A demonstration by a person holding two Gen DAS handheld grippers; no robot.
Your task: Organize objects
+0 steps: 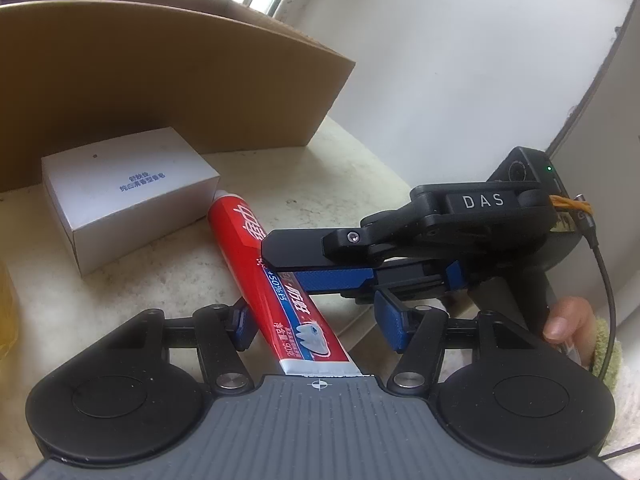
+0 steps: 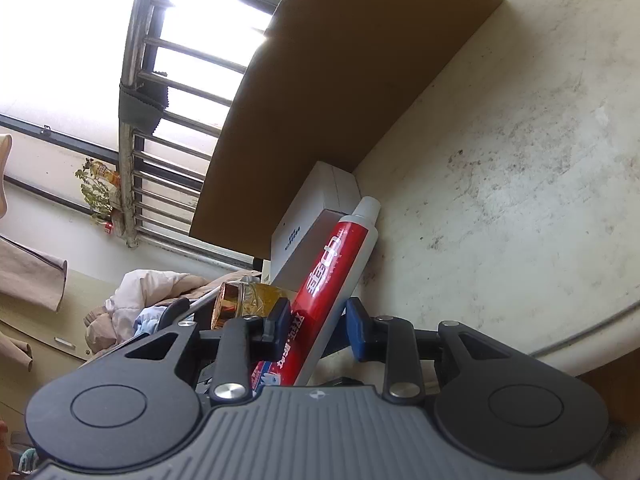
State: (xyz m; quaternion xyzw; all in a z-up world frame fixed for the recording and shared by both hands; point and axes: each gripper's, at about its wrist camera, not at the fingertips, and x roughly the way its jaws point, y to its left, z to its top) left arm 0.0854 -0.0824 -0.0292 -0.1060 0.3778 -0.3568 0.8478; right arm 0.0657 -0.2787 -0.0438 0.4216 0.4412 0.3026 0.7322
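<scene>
A red toothpaste tube [image 1: 240, 224] with a white cap lies slantwise, cap end against a white carton [image 1: 128, 200]. My right gripper [image 1: 282, 268] reaches in from the right and is shut on the tube's middle, one finger above and one below. The tube's crimped tail runs between the fingers of my left gripper [image 1: 318, 328]; the left pad touches the tube's edge and the right pad stands clear of it. In the right wrist view the tube [image 2: 340, 256] sits clamped in the right gripper [image 2: 318, 320], pointing at the carton [image 2: 320, 200].
A cardboard sheet [image 1: 160, 80] stands behind the carton on the pale, stained tabletop [image 1: 160, 280]. An amber jar [image 2: 248, 300] sits to the left of the carton. A person's hand [image 1: 568, 320] holds the right gripper's handle. A barred window [image 2: 180, 80] lies beyond.
</scene>
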